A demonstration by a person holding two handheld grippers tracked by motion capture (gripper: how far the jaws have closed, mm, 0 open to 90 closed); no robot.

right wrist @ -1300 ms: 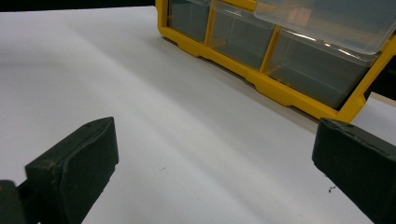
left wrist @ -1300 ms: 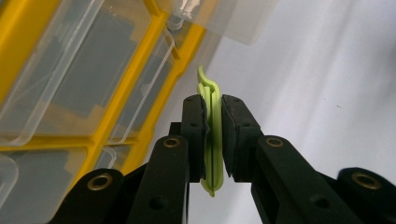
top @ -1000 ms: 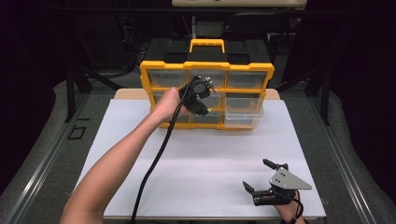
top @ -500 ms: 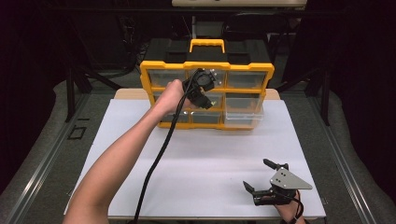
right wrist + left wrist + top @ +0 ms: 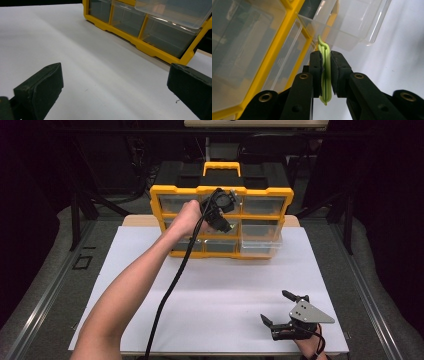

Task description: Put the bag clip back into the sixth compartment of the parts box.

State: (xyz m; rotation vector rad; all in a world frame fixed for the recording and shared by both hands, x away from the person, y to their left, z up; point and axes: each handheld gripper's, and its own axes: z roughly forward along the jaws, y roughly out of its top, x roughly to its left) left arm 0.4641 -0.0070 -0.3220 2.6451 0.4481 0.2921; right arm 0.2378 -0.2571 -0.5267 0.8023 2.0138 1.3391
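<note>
A yellow organizer (image 5: 280,195) with clear drawers and a yellow handle stands at the back of the white sheet. My left gripper (image 5: 225,215) hovers in front of its middle drawers, held up by a raised hand. In the left gripper view its jaws (image 5: 326,72) are shut on a thin light-green plastic piece (image 5: 325,75) that stands on edge between the pads. A clear drawer (image 5: 352,22) sticks out of the organizer just beyond it. My right gripper (image 5: 282,312) rests low near the front right of the sheet, jaws wide open with nothing between them (image 5: 112,85).
The pulled-out clear drawer (image 5: 260,242) juts from the organizer's lower right. A black cable (image 5: 172,290) trails from the left gripper across the white sheet (image 5: 125,270) toward the front edge. Grey table rails run along both sides.
My left gripper has risen a little and drifted right in front of the organizer, still clamped on the green piece. The right gripper has stayed put.
</note>
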